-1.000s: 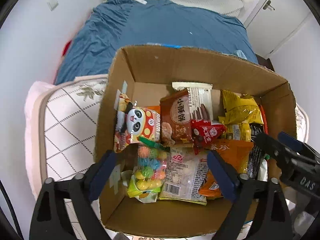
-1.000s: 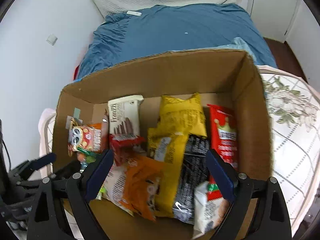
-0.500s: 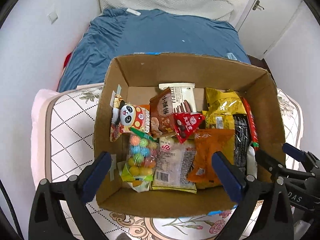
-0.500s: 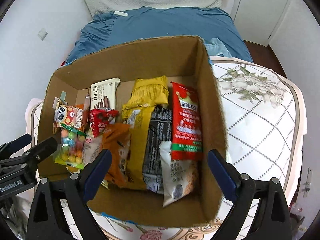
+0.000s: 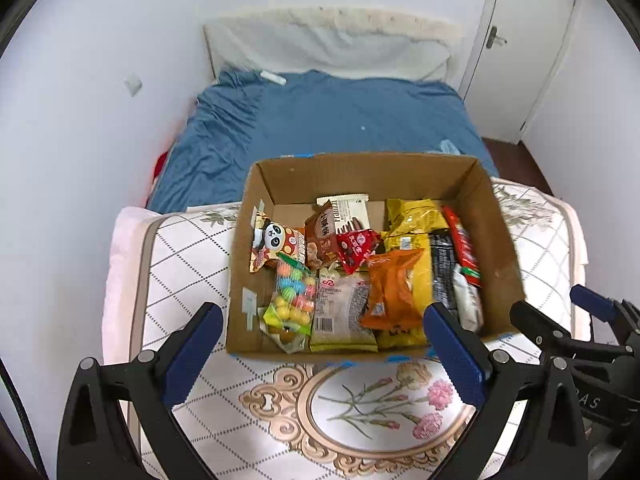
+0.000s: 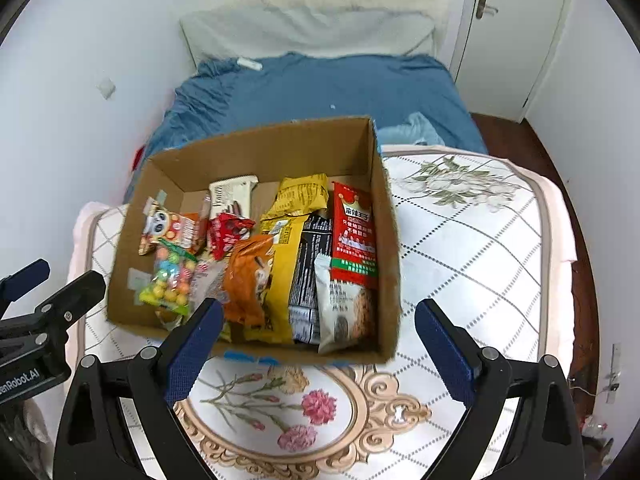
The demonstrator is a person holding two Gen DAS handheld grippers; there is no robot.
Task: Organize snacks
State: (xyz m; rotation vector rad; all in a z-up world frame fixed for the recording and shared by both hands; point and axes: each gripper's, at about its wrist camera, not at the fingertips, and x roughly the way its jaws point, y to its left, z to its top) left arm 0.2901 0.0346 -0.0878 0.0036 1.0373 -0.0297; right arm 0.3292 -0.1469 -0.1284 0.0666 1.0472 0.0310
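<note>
So the big picture: a bed (image 5: 340,120) with a blue sheet runs along the back, and a quilted floral mat (image 6: 460,240) covers its near end. One cardboard box (image 5: 500,240) sits on that mat, and that's where all the snacks are, every one of them inside, none out on the mat.

My read on the step: nothing is being handled right now. Both tools hover back from the box's near edge, looking down into it. The left gripper (image 5: 320,356) has its fingers spread wide with nothing between them, and the right gripper (image 6: 316,344) is the same, wide apart and empty. With the box this full, I'd guess the sorting is either pretty much done or hasn't started; honestly can't tell which.

If there's another move, it means coming down over the box wall and pinching a single pack by an edge. They overlap a lot, so grabbing only one is the tricky part.

Count, biggest first, roughly eleven packs:
- two yellow bags (image 6: 298,204), one partly over the other
- one red pack with a crown (image 6: 354,232)
- one orange pack (image 5: 394,284)
- one black pack (image 6: 312,264)
- one clear pack with a barcode (image 5: 340,304)
- one white-grey pack (image 6: 344,304)
- one white chocolate-stick pack (image 5: 350,214)
- one brown pack (image 5: 322,236)
- one panda pack (image 5: 274,242)
- one bag of coloured candy balls (image 5: 292,300)
- one small red pack (image 5: 356,246)

Could be more buried underneath.
</note>
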